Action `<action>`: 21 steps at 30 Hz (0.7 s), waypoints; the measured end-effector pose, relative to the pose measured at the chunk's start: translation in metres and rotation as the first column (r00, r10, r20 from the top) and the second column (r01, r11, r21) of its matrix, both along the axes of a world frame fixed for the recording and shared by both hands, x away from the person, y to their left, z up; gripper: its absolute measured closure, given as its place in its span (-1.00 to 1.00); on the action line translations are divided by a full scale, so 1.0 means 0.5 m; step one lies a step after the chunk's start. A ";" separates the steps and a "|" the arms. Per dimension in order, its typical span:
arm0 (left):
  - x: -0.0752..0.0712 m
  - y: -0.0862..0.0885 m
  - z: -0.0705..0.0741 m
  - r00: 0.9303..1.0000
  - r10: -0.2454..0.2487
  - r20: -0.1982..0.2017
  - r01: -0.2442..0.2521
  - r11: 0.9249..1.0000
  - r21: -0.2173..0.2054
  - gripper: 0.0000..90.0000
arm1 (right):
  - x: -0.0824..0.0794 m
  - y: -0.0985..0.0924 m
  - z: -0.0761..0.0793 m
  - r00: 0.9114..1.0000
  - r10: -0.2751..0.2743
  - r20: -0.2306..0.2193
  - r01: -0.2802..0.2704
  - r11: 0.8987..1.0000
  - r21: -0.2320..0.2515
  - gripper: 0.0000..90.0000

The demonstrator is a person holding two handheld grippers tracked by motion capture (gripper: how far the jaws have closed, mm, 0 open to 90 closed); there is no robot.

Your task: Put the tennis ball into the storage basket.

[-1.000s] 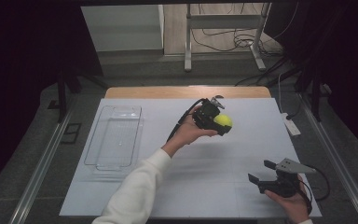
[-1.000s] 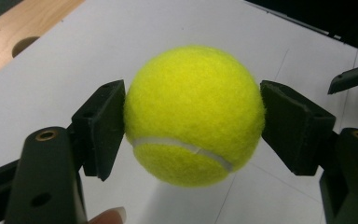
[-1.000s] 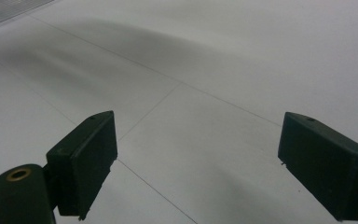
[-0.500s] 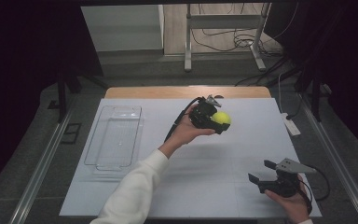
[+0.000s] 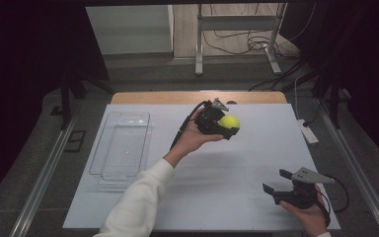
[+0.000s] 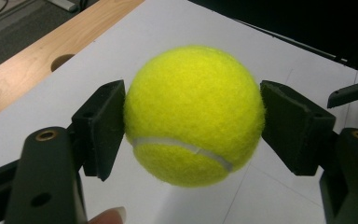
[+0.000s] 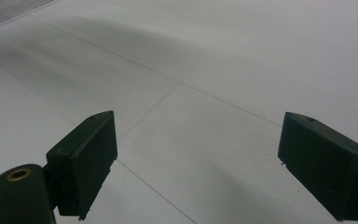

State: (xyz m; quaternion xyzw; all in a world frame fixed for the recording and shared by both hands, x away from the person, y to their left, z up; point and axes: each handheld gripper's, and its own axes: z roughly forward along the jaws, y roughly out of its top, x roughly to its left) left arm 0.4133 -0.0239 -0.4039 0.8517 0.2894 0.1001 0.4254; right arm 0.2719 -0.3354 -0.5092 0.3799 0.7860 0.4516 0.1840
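A yellow tennis ball (image 6: 193,114) sits squeezed between the two black pads of my left gripper (image 6: 193,128), which is shut on it. In the high view the left gripper (image 5: 228,124) holds the ball (image 5: 230,121) above the back middle of the white table sheet (image 5: 212,173), its jaws pointing right. My right gripper (image 5: 276,181) rests low at the front right corner, jaws pointing left. In the right gripper view the right gripper (image 7: 196,158) stands open over bare white sheet, nothing between its pads.
A clear plastic tray (image 5: 95,162) lies on the left part of the sheet with nothing in it. A strip of wooden tabletop (image 5: 177,97) runs along the back. A small white device (image 5: 308,133) lies at the right edge. Metal stand legs (image 5: 197,54) stand beyond the table.
The left gripper with the ball has drifted slightly left and up in the high view. The right hand has kept still.
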 end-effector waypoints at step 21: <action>-0.005 0.049 0.013 0.998 0.053 0.026 -0.052 0.998 -0.027 -0.40 | 0.000 0.002 -0.001 1.000 -0.001 -0.001 0.001 1.000 0.000 -0.73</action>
